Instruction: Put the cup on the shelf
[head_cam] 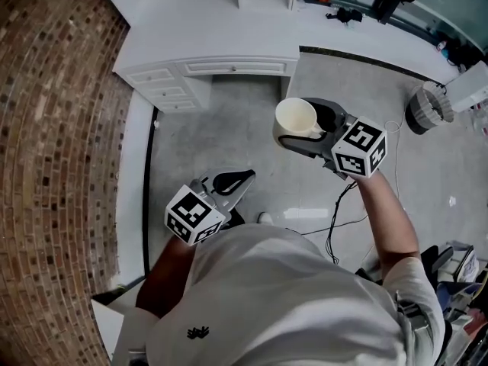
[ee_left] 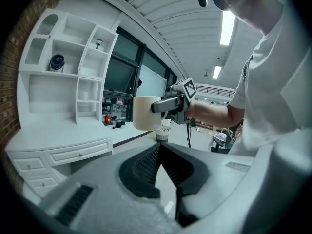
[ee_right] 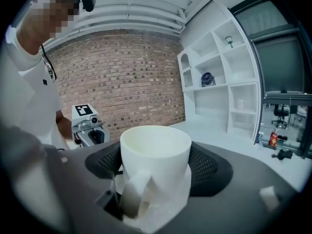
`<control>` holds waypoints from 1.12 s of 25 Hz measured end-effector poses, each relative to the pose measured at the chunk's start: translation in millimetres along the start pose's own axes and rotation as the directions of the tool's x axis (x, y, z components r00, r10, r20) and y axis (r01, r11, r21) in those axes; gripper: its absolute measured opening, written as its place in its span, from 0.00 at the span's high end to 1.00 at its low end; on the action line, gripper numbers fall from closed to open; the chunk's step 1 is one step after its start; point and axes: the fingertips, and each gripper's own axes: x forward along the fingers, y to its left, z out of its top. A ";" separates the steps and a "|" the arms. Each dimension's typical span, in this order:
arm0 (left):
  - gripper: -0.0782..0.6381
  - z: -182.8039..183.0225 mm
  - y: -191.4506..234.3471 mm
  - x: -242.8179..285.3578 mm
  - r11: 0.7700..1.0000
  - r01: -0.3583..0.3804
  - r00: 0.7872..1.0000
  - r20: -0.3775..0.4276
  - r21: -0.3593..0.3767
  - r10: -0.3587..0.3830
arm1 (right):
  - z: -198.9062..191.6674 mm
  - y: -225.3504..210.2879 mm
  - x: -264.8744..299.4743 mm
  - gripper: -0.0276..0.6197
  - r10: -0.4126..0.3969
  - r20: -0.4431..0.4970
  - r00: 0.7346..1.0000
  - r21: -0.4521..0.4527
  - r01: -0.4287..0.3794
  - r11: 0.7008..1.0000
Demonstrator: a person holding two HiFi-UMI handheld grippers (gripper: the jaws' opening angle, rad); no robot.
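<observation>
The right gripper (ee_right: 157, 164) is clamping a white cup (ee_right: 155, 147) upright between its jaws, holding it in the air facing the shelf (ee_right: 217, 77), well apart from it. The left gripper (ee_left: 158, 150) is hanging farther from the shelf, with its jaws together and nothing between them.

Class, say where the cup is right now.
The cup sits upright in the jaws of the right gripper, right of centre in the head view, over the floor before the desk.
</observation>
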 end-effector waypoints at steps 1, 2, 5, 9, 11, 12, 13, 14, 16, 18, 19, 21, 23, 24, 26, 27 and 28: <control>0.88 1.4 5.6 2.6 1.000 0.011 1.000 -0.001 0.002 -0.011 | 3.7 -7.9 4.3 0.30 -0.003 0.000 1.000 -0.005 0.003 1.000; 0.88 3.2 11.9 5.5 1.000 0.024 1.000 -0.002 0.007 -0.024 | 7.5 -16.1 9.0 0.30 -0.008 -0.001 1.000 -0.012 0.008 1.000; 0.88 8.9 34.3 13.5 0.997 0.072 0.997 -0.005 0.032 -0.072 | 18.9 -40.4 25.2 0.31 -0.030 -0.004 1.000 -0.027 0.030 0.999; 0.88 20.9 73.5 13.8 0.987 0.146 0.989 -0.012 0.061 -0.145 | 39.8 -67.5 52.5 0.31 -0.063 -0.011 0.998 -0.041 0.063 0.997; 0.88 30.5 97.5 10.8 0.981 0.177 0.984 -0.016 0.075 -0.176 | 55.4 -81.2 67.0 0.30 -0.085 -0.010 0.996 -0.046 0.084 0.995; 0.88 36.4 109.8 9.0 0.978 0.191 0.982 -0.014 0.083 -0.191 | 64.4 -88.6 74.0 0.31 -0.096 -0.007 0.995 -0.051 0.095 0.994; 0.88 42.4 122.5 7.4 0.975 0.204 0.979 -0.012 0.090 -0.204 | 73.6 -96.9 81.1 0.30 -0.107 -0.004 0.994 -0.058 0.107 0.993; 0.88 48.0 135.3 6.3 0.971 0.216 0.976 -0.010 0.097 -0.217 | 82.7 -106.0 88.1 0.30 -0.119 0.000 0.993 -0.065 0.119 0.991; 0.88 56.7 158.9 5.2 0.965 0.240 0.971 -0.012 0.105 -0.240 | 99.5 -124.1 102.1 0.30 -0.140 0.011 0.990 -0.070 0.140 0.988; 0.88 63.1 178.8 5.2 0.957 0.266 0.964 -0.022 0.115 -0.265 | 114.3 -140.4 114.8 0.30 -0.154 0.024 0.988 -0.068 0.156 0.985; 0.88 66.0 187.5 5.2 0.952 0.280 0.960 -0.027 0.122 -0.279 | 121.2 -148.3 120.9 0.31 -0.163 0.029 0.986 -0.067 0.164 0.984; 0.88 69.8 203.7 3.9 0.941 0.309 0.951 -0.035 0.138 -0.308 | 133.5 -162.8 133.8 0.30 -0.181 0.037 0.983 -0.068 0.183 0.981; 0.88 72.2 218.3 2.0 0.932 0.332 0.943 -0.039 0.148 -0.330 | 143.7 -173.8 146.7 0.31 -0.196 0.043 0.980 -0.073 0.199 0.977; 0.88 74.0 224.8 1.6 0.927 0.342 0.940 -0.039 0.152 -0.340 | 148.7 -178.6 152.3 0.31 -0.203 0.046 0.978 -0.077 0.206 0.975; 0.88 77.2 237.1 2.4 0.919 0.360 0.933 -0.038 0.160 -0.359 | 158.5 -188.9 162.3 0.31 -0.218 0.052 0.975 -0.086 0.221 0.971; 0.88 78.0 242.3 3.2 0.916 0.367 0.930 -0.037 0.162 -0.366 | 162.7 -193.8 167.0 0.30 -0.224 0.054 0.973 -0.088 0.228 0.970; 0.88 78.7 246.2 3.9 0.913 0.375 0.927 -0.037 0.162 -0.374 | 165.8 -197.9 171.1 0.31 -0.228 0.054 0.972 -0.088 0.232 0.969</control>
